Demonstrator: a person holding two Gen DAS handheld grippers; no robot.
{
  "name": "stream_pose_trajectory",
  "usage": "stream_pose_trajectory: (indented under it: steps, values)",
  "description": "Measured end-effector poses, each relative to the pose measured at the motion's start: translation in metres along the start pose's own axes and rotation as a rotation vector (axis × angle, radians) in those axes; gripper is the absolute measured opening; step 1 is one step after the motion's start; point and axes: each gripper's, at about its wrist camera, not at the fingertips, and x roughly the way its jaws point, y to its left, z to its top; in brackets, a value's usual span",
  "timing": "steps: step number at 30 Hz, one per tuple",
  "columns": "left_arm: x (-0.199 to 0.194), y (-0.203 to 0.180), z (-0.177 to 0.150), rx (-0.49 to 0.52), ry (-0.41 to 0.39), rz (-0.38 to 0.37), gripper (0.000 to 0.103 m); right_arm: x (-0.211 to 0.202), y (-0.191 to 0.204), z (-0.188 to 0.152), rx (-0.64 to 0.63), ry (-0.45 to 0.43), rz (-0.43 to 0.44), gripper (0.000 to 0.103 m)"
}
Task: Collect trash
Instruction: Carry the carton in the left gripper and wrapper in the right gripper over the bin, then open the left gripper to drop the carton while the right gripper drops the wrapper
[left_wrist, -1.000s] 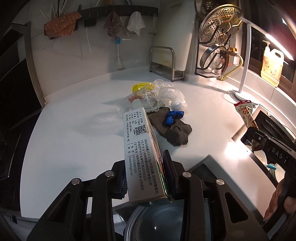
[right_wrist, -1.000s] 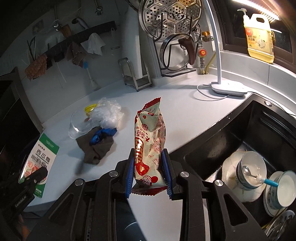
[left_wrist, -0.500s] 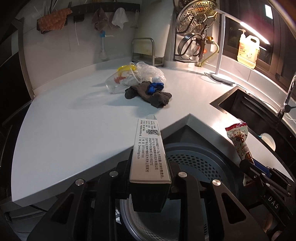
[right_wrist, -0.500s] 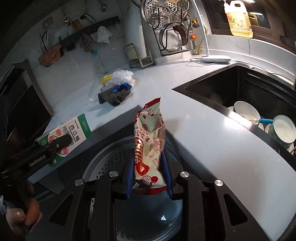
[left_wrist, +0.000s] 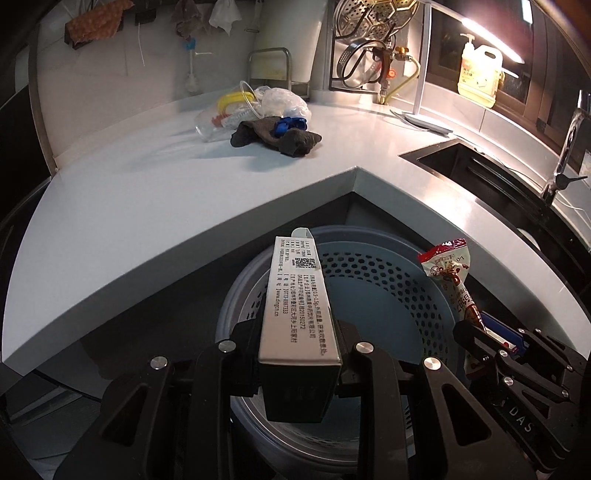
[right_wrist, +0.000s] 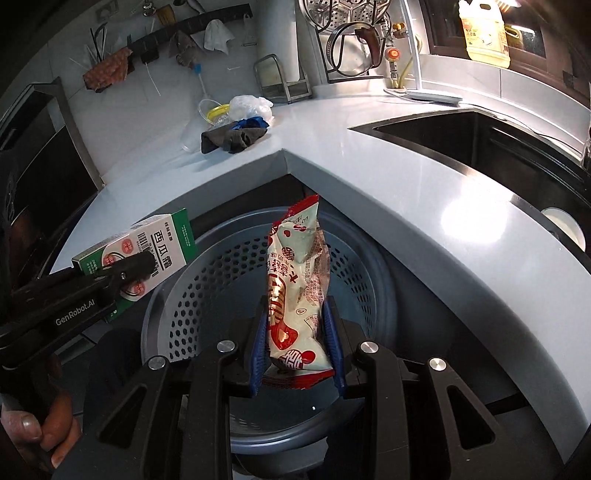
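My left gripper (left_wrist: 297, 343) is shut on a green and white carton (left_wrist: 297, 306), held over the round perforated blue-grey bin (left_wrist: 384, 280) below the counter corner. The right wrist view shows the same carton (right_wrist: 147, 247) in the left gripper (right_wrist: 122, 273) at the bin's left rim. My right gripper (right_wrist: 297, 350) is shut on a red and white snack wrapper (right_wrist: 299, 288), upright above the bin (right_wrist: 221, 266). In the left wrist view the wrapper (left_wrist: 448, 273) stands at the right.
On the white counter (left_wrist: 147, 192) lie a dark rag (left_wrist: 275, 134), a blue item, a clear cup (left_wrist: 218, 120) and a plastic bag (left_wrist: 284, 101). A black sink (right_wrist: 480, 144) lies to the right. A lamp, rack and detergent jug stand at the back.
Both grippers have drawn back from the counter and down, carton and wrapper with them. They now hang over the bin, which fills the lower part of both views.
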Motion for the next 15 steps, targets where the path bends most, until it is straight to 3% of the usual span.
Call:
stream_pose_trajectory:
  steps: [10,12,15]
  values:
    - [-0.0009,0.0009,-0.0066,0.004,0.004,0.015,0.028,0.0038,0.0090,-0.0036,-0.018,0.020,0.001,0.029]
    - [-0.0013,0.0028,-0.0067,-0.003,0.006,0.014,0.032,0.0037,0.0096,-0.0037,-0.020,0.020,0.000,0.031]
    - [-0.0036,0.0049,-0.0064,-0.010,-0.005,0.022,0.054,0.0021,0.0104,-0.0029,-0.024,0.013,-0.006,0.040]
